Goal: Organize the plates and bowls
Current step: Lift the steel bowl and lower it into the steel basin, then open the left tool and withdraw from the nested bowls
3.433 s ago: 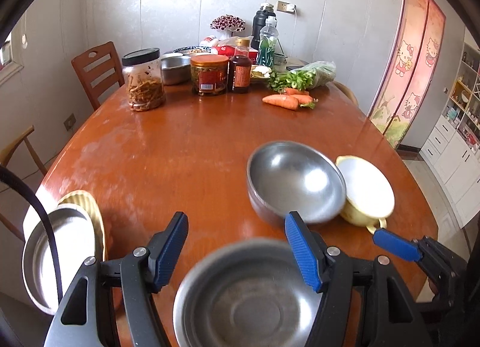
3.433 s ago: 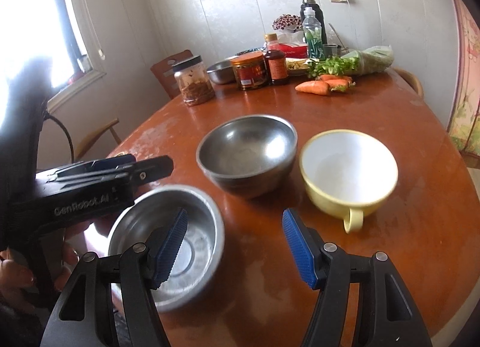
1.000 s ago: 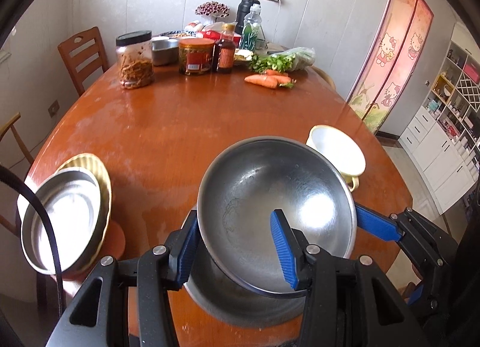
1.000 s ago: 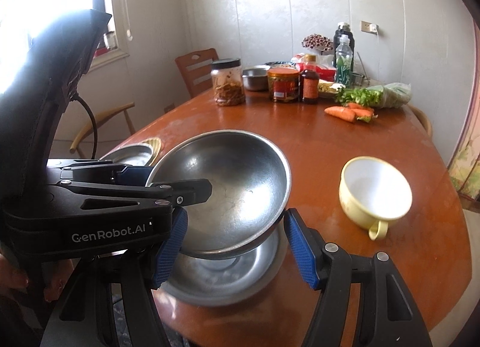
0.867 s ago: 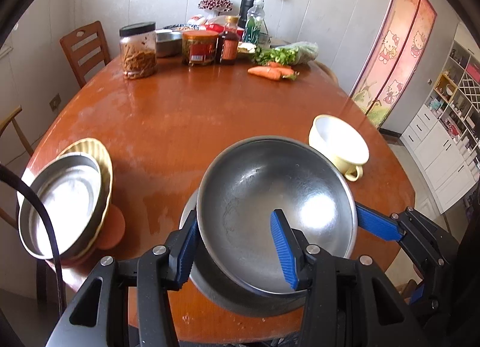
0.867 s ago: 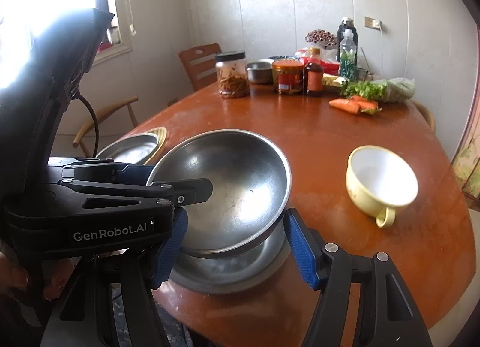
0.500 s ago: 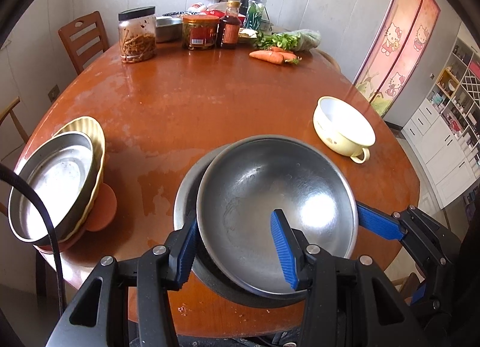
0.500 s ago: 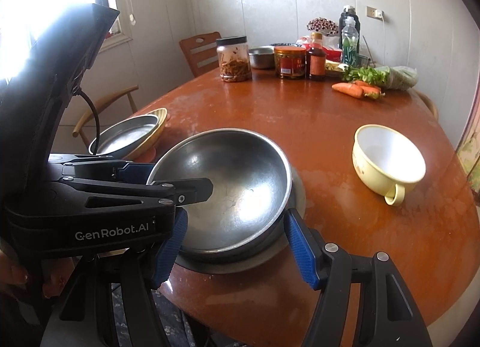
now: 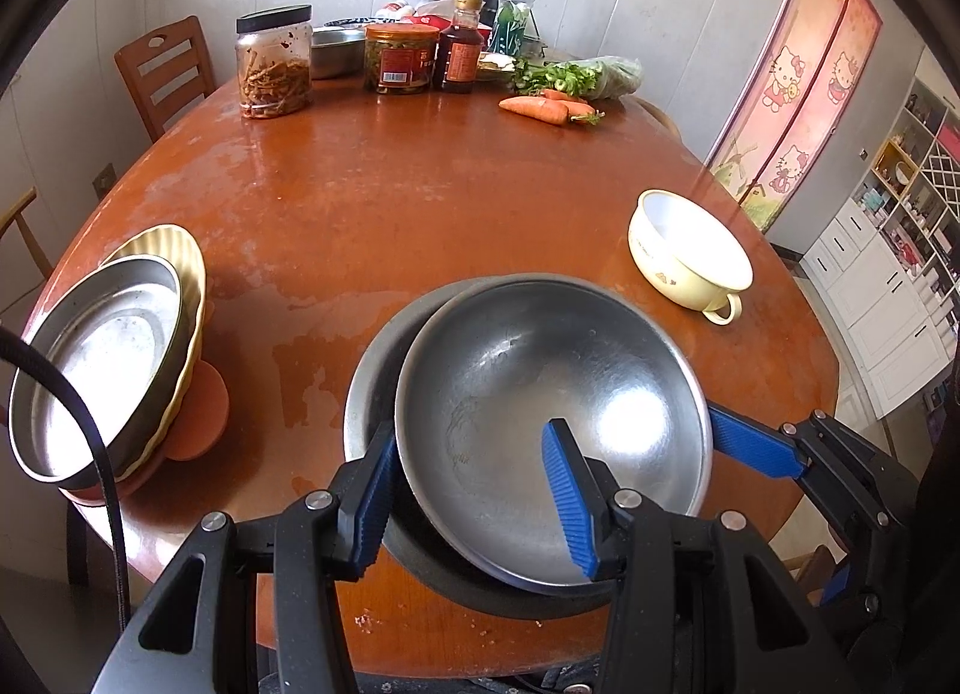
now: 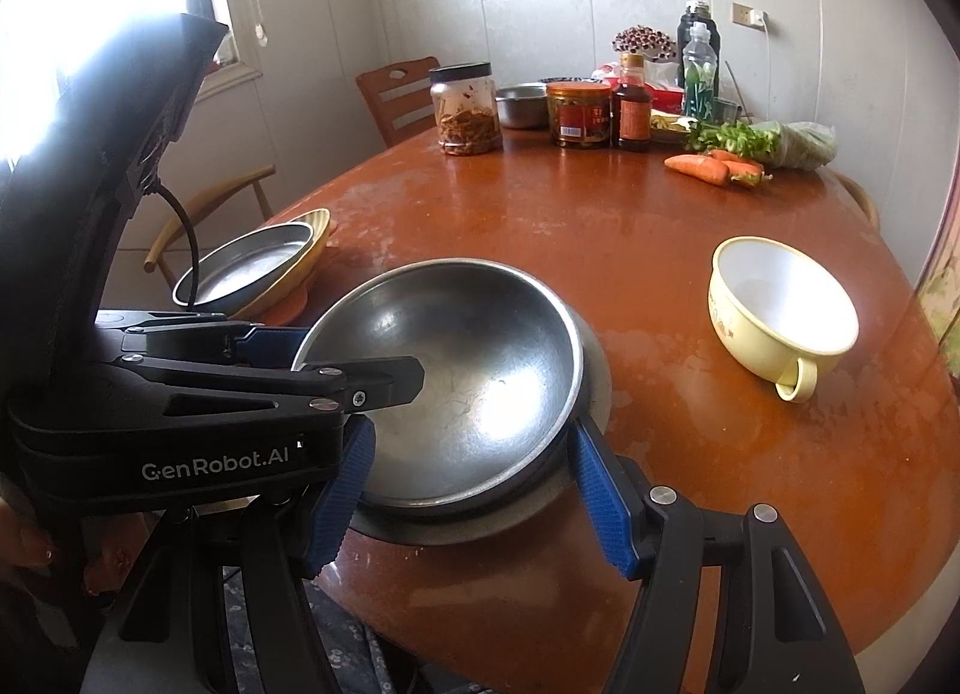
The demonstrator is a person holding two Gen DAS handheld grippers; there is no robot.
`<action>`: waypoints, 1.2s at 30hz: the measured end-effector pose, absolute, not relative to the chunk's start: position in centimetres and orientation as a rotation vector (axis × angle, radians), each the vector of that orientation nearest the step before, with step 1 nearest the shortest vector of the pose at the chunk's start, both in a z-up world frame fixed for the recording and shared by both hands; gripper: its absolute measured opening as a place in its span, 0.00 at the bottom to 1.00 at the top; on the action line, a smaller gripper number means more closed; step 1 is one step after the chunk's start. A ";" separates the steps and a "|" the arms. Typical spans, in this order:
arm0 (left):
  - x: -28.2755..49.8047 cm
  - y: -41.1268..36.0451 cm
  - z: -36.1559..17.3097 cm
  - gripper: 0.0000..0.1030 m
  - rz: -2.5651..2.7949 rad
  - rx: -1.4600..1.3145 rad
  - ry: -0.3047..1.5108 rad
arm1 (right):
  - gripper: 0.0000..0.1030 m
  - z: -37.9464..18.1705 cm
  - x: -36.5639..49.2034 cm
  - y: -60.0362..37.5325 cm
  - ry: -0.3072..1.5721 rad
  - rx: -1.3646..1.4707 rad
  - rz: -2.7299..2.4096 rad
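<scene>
1. Pinching the near-left rim of the steel bowl point(image 9: 540, 394), the left gripper point(image 9: 468, 454) is seen pressed together, one pad inside the bowl and one outside its wall
2. The right gripper point(image 10: 471, 442) is held spread. The bowl's near side lies between its jaws, and no pad can be seen to press on it
3. The steel bowl is nested in a shallow steel dish point(image 9: 372, 382) at the near edge of the table point(image 9: 390, 202). It is set off to the right within the dish, so a crescent of the dish is left bare on the left. Whether the bowl rests fully or is partly borne by the grip cannot be told
4. At the left edge a stack is found: a steel plate point(image 9: 102, 358) on a yellow plate point(image 9: 180, 250) on an orange plate point(image 9: 204, 412), well apart from the dish
5. Towards the right edge a yellow handled bowl point(image 9: 684, 250) is left alone, upright, its handle turned to the near-right
6. The release of the steel bowl is judged to be the step in hand. The yellow bowl lies right of and beyond both tools, nearer the right gripper, so that hand is the better placed for it
7. Along the far edge jars point(image 9: 273, 63) and carrots point(image 9: 540, 108) are kept, clear of the work
</scene>
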State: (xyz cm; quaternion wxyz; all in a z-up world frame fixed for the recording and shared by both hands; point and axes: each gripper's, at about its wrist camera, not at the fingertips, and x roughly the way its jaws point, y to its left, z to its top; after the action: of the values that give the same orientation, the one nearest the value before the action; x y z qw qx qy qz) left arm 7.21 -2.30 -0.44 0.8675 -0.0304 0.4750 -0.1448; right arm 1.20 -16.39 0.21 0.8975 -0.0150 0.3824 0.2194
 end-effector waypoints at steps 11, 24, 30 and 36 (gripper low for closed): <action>7.1 -2.5 1.0 0.49 -0.280 -0.046 0.955 | 0.67 1.3 1.2 -16.9 0.759 -0.023 0.463; 7.5 -3.8 3.0 0.52 -0.285 -0.033 0.918 | 0.67 2.6 1.6 -19.1 0.721 0.004 0.432; 7.6 -4.9 3.9 0.52 -0.293 -0.016 0.904 | 0.67 3.2 1.6 -20.4 0.706 0.022 0.413; 8.4 -6.2 4.7 0.53 -0.302 -0.003 0.895 | 0.67 3.6 2.4 -21.9 0.698 0.044 0.388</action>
State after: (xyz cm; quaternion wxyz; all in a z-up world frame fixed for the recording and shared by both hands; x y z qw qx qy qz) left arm 8.36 -6.21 4.74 0.8905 -0.0015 0.4311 -0.1455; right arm 2.39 -21.92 3.56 0.9211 0.0214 0.3398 0.1890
